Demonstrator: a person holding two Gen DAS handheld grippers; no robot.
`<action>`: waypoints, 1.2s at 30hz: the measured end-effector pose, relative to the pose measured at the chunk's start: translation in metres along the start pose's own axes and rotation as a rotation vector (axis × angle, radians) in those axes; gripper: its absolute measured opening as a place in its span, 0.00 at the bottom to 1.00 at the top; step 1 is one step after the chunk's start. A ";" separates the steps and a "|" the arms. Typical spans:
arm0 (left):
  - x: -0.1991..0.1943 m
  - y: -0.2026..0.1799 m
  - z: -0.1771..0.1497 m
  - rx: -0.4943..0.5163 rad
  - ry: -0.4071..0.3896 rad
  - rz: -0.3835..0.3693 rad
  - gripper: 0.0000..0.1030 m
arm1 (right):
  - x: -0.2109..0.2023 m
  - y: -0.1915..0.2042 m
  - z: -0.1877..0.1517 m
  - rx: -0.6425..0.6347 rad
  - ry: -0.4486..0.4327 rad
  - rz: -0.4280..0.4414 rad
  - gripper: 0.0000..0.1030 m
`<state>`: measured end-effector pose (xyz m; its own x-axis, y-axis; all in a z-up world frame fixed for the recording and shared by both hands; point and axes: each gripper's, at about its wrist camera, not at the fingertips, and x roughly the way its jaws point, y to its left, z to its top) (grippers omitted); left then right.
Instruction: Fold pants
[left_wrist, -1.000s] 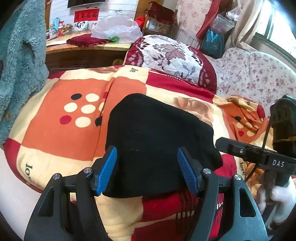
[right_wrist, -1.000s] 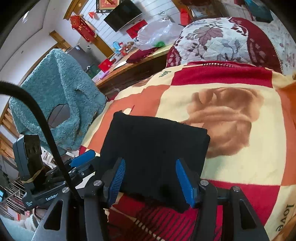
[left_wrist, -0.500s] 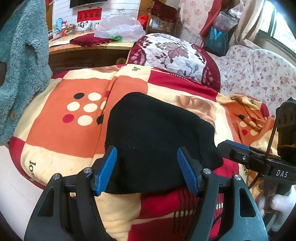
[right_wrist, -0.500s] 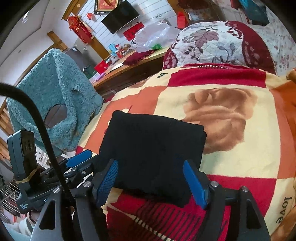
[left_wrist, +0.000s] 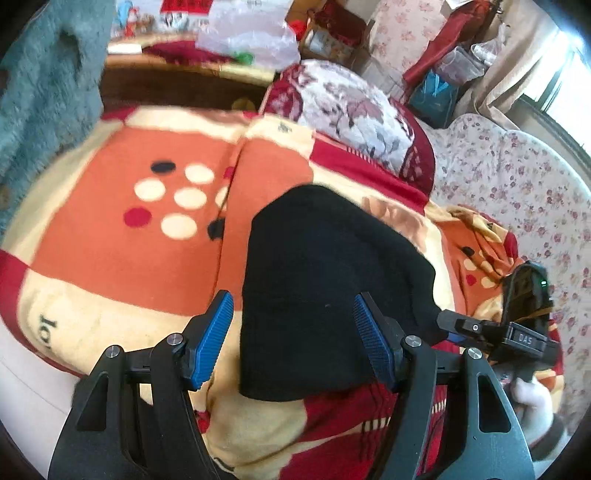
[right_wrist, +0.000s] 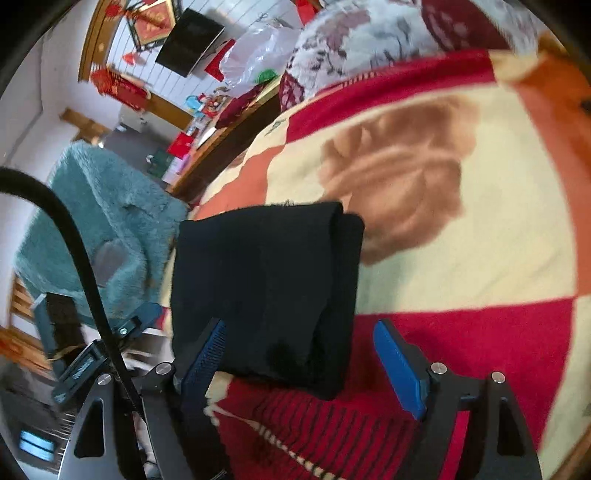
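The black pants (left_wrist: 321, 280) lie folded into a compact stack on the patterned blanket (left_wrist: 122, 251). In the right wrist view the pants (right_wrist: 269, 280) show several layers at their right edge. My left gripper (left_wrist: 295, 347) is open and empty, its blue pads (left_wrist: 216, 343) spread over the stack's near edge, with no cloth between them. My right gripper (right_wrist: 310, 365) is open and empty just short of the stack's near edge. The right gripper also shows at the right of the left wrist view (left_wrist: 480, 328).
A floral pillow (left_wrist: 354, 110) lies at the bed's head. A teal fluffy garment (right_wrist: 99, 229) hangs at the left. A wooden shelf (left_wrist: 177, 74) with a plastic bag stands behind the bed. A floral sheet (left_wrist: 517, 192) covers the right side.
Both grippers have pulled back and tilted. The right gripper's jaws opened wider and swung right. The pants stay folded on the blanket.
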<state>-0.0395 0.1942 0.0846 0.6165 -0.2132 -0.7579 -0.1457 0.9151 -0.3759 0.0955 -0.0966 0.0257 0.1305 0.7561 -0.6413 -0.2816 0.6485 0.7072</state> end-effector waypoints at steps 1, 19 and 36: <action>0.007 0.006 0.000 -0.021 0.023 -0.009 0.66 | 0.005 -0.004 0.000 0.018 0.014 0.017 0.77; 0.026 -0.024 -0.004 0.069 0.011 0.046 0.47 | 0.013 -0.004 -0.003 -0.045 -0.009 0.136 0.37; 0.064 -0.128 0.056 0.212 -0.076 -0.073 0.41 | -0.072 -0.013 0.070 -0.131 -0.227 -0.017 0.37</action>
<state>0.0614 0.0829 0.1140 0.6774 -0.2626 -0.6871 0.0622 0.9512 -0.3023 0.1564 -0.1534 0.0830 0.3420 0.7551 -0.5594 -0.3964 0.6556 0.6427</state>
